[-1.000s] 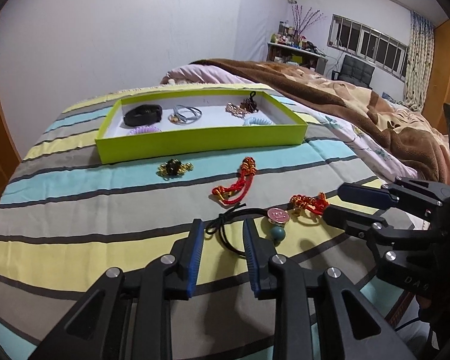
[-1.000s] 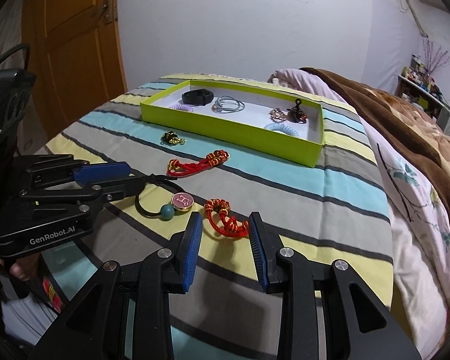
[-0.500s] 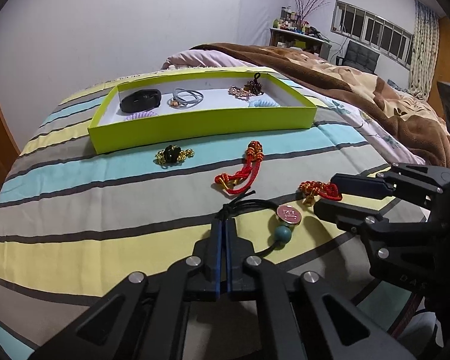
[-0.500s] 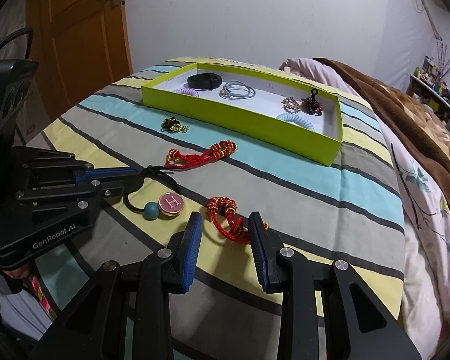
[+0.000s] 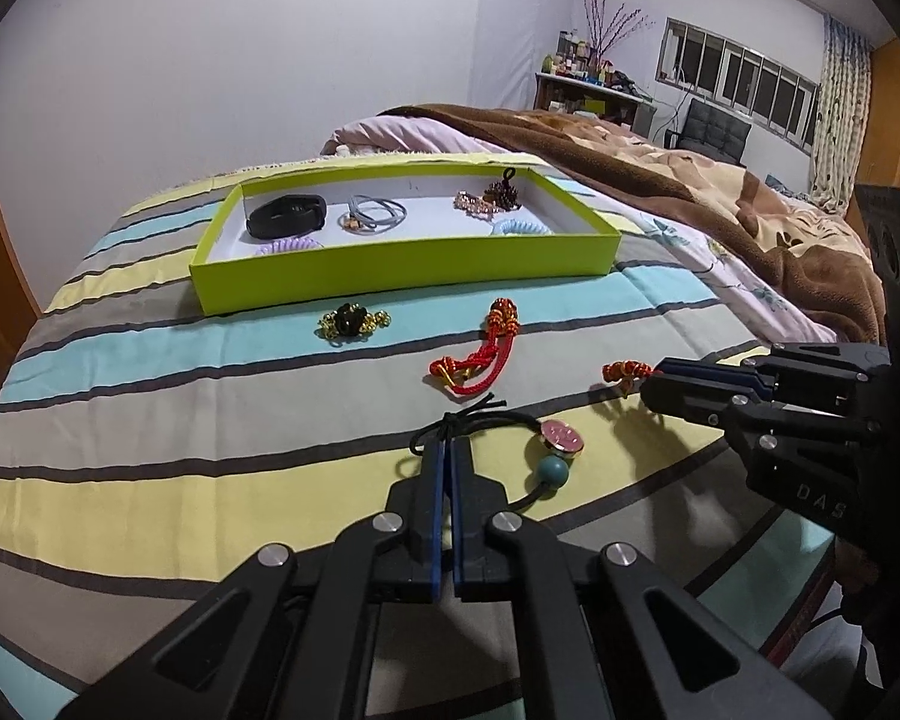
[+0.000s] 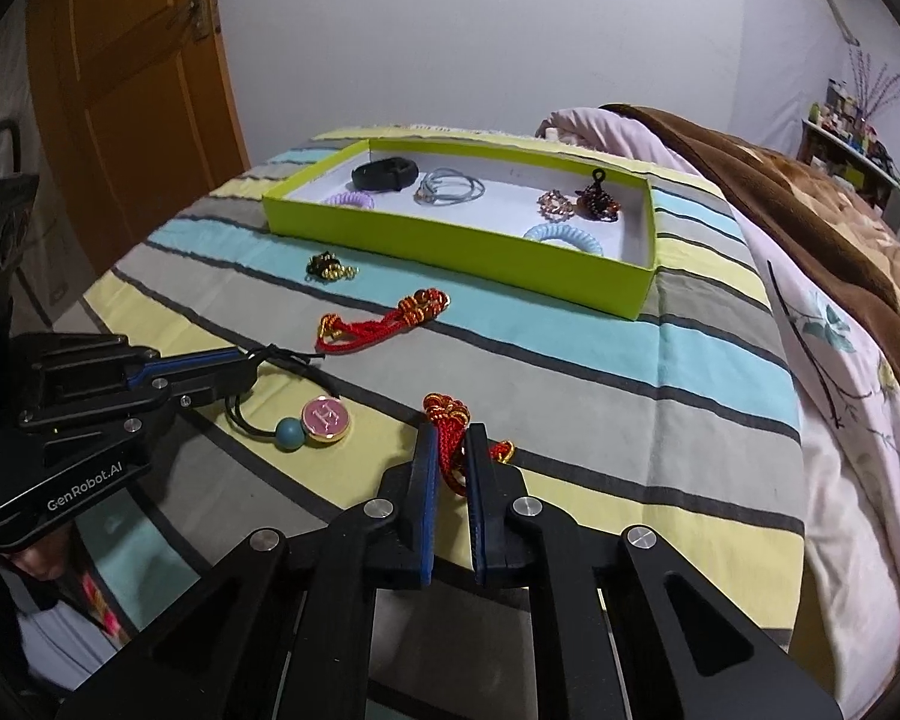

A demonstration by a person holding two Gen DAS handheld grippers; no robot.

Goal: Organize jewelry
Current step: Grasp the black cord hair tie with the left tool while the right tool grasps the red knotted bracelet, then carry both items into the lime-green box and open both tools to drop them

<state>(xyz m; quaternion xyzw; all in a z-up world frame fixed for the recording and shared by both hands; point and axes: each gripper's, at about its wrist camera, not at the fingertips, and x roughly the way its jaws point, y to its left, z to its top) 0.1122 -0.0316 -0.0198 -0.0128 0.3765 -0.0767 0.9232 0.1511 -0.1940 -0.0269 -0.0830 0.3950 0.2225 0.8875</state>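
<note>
On the striped bedspread, my left gripper (image 5: 448, 450) is shut on the black cord of a hair tie (image 5: 486, 417) with a pink charm (image 5: 561, 437) and a teal bead (image 5: 553, 471). The right wrist view shows that same left gripper (image 6: 249, 369) from the side, with the charm (image 6: 328, 417) beside it. My right gripper (image 6: 452, 432) has its jaws closing on a red knotted bracelet (image 6: 447, 411), whose cord fills the gap between the pads. A lime-green tray (image 5: 402, 276) lies farther back and holds several hair ties and trinkets.
A second red bracelet (image 5: 480, 354) and a black-and-gold piece (image 5: 354, 322) lie loose between the grippers and the tray (image 6: 450, 240). A brown blanket (image 5: 720, 192) covers the right side of the bed. A wooden door (image 6: 132, 90) stands at the left.
The left jaws closed on the black cord and stay shut. The right jaws, wide half a second ago, have come together on the red bracelet. Neither hand has shifted much.
</note>
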